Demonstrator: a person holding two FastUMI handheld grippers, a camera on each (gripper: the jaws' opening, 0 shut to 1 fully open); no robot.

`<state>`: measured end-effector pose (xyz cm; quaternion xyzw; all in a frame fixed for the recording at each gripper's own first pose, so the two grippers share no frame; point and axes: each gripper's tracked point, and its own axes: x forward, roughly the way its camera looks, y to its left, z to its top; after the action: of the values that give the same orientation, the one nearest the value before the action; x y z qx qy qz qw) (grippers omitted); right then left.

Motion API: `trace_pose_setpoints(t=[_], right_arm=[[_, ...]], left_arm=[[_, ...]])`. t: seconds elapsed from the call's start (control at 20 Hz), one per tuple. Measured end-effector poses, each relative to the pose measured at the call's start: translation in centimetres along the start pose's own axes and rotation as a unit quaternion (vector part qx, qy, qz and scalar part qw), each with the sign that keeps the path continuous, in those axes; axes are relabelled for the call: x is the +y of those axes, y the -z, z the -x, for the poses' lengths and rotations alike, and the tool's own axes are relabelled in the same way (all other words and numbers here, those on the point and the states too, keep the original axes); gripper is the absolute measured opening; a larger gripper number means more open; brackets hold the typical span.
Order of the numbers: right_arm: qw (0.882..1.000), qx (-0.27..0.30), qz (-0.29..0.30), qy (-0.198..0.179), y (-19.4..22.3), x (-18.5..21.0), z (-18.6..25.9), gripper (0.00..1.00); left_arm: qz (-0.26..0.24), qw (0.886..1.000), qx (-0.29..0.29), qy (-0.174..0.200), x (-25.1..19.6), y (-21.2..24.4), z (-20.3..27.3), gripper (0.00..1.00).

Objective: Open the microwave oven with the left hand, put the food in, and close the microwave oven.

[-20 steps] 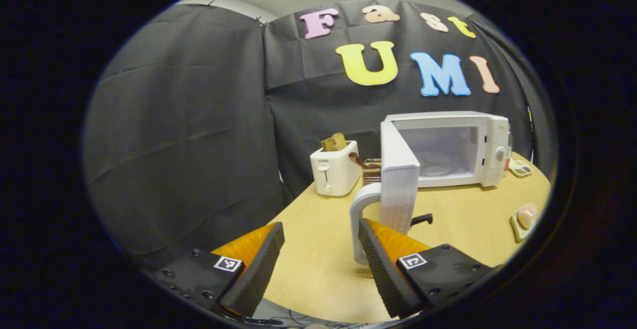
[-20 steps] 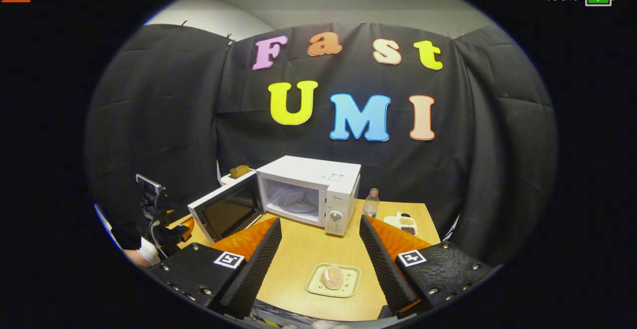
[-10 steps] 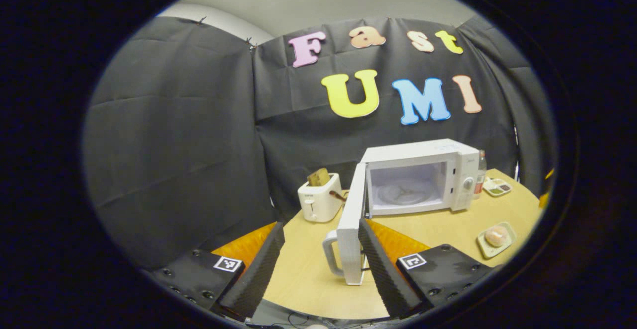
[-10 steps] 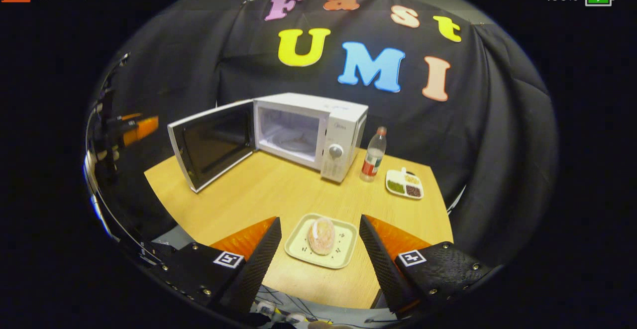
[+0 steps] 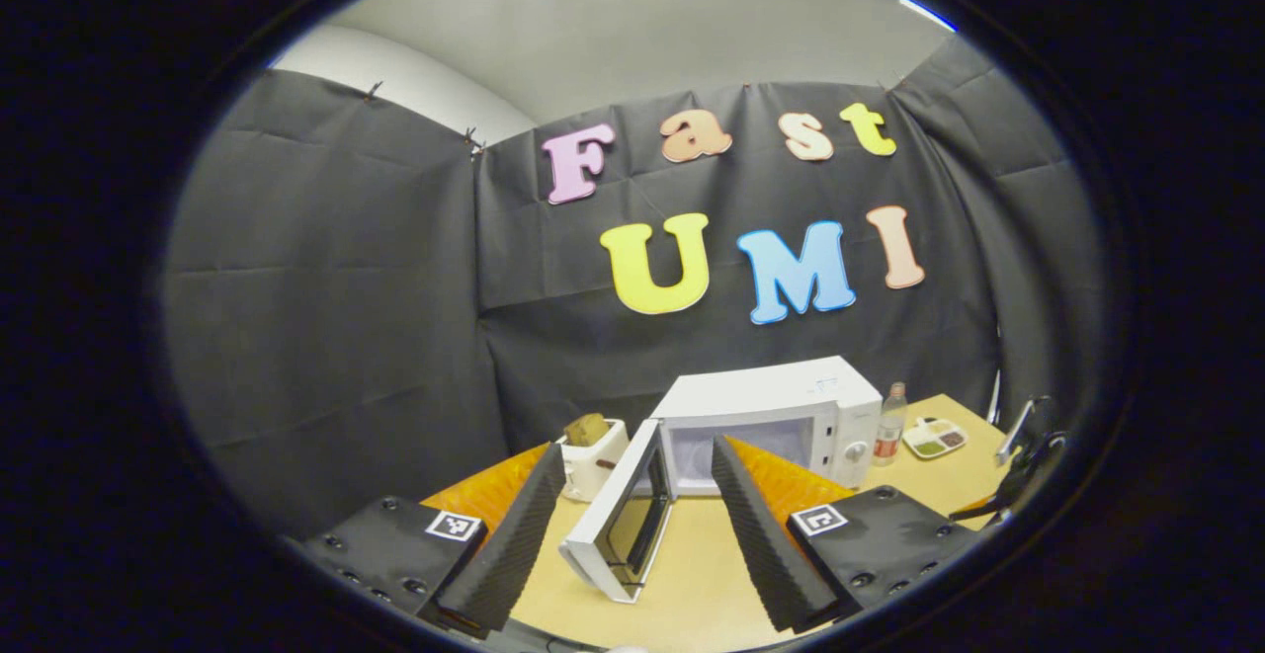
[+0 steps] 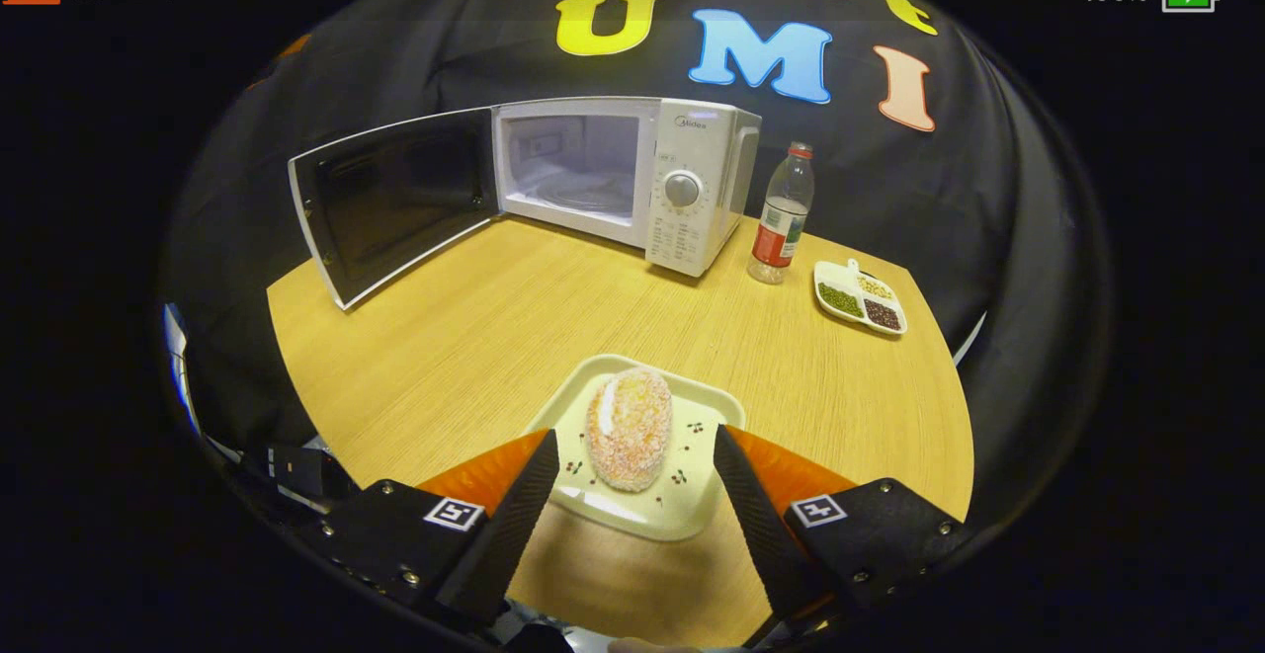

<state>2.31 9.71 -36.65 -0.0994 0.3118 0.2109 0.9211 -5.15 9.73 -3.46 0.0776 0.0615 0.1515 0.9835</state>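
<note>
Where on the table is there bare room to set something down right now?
The widest bare patch of table lies between the open microwave door, the microwave front and the plate holding the food. It is crowded at the far right, where the bottle and divided dish stand, and under the right claw.

A white microwave (image 6: pixel 632 179) with a dark door window (image 6: pixel 395 199) is being shown on a pale yellow wood-grain table (image 6: pixel 474 337). A pale green tray (image 6: pixel 642 455) printed with small red cherries is being seen under orange-and-white speckled food (image 6: pixel 629 428). A clear bottle (image 6: pixel 781 218) is being shown with a red cap and red label, and a white dish (image 6: pixel 858 297) with green, beige and dark fillings. A white toaster (image 5: pixel 591 463) is being seen with brown bread.
</note>
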Motion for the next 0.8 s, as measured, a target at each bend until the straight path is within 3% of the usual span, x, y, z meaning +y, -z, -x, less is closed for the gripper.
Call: trace_pose_setpoints(t=[0.25,0.75,0.8], right_arm=[[0.999,0.030,-0.016,-0.004,0.2,0.5,-4.3,0.97],[0.997,0.079,-0.023,-0.001,2.2,0.7,-7.2,0.97],[0.996,0.079,-0.033,-0.002,2.2,0.7,-7.2,0.82]], left_arm=[[0.007,0.999,-0.001,0.032,-2.4,-1.7,-1.7,1.00],[0.010,0.998,-0.007,0.056,-0.9,-3.1,-5.4,1.00],[0.010,0.998,-0.009,0.058,-0.6,-2.9,-5.4,1.00]])
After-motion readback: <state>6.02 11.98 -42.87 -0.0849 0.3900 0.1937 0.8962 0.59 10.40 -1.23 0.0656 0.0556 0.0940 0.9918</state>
